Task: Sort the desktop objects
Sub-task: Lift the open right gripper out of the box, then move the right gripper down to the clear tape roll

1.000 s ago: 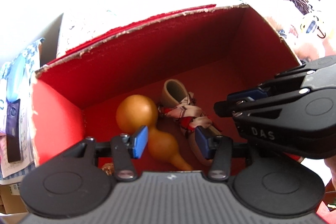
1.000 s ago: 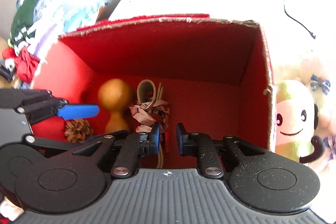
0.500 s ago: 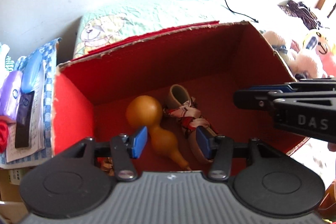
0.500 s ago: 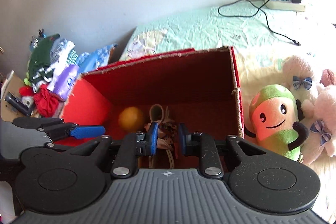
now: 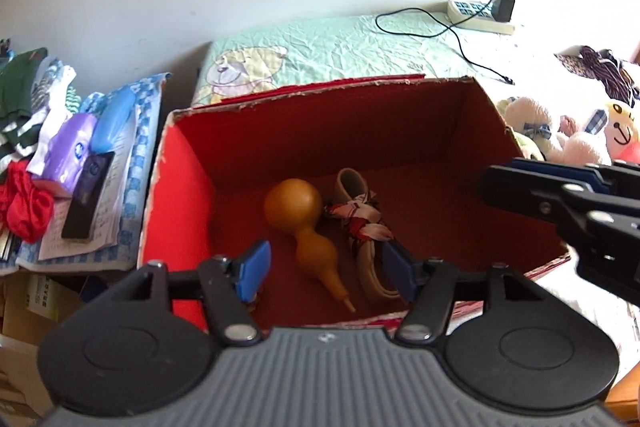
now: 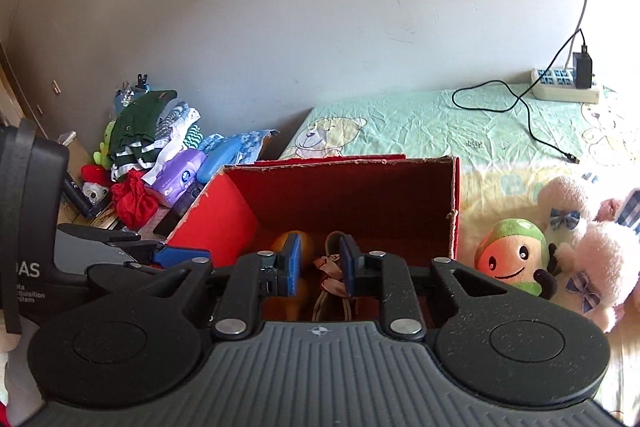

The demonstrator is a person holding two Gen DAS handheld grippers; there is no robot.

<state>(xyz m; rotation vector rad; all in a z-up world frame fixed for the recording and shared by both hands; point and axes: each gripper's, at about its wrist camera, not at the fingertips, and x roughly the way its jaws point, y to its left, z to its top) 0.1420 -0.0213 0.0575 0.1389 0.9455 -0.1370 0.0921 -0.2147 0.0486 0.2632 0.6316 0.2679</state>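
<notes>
Red cardboard box (image 5: 188, 195) sits just ahead of both tongs, with the gourd (image 5: 298, 215) and a ribbon-tied shoe (image 5: 366, 227) lying side by side inside (sorted, I'd judge). Left gripper (image 5: 326, 267) gapes wide and empty above the near wall; right gripper (image 6: 320, 263) is narrowly parted, holding nothing, probably free to fetch the next item.

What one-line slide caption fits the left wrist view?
Open left gripper above red box holding a gourd.

One red box (image 5: 180, 187) holds one orange gourd (image 5: 296, 211) and one beige shoe with a patterned ribbon (image 5: 360, 223). To its right lie three plush toys (image 6: 516, 255). One power strip (image 6: 564, 89) lies far right.
</notes>
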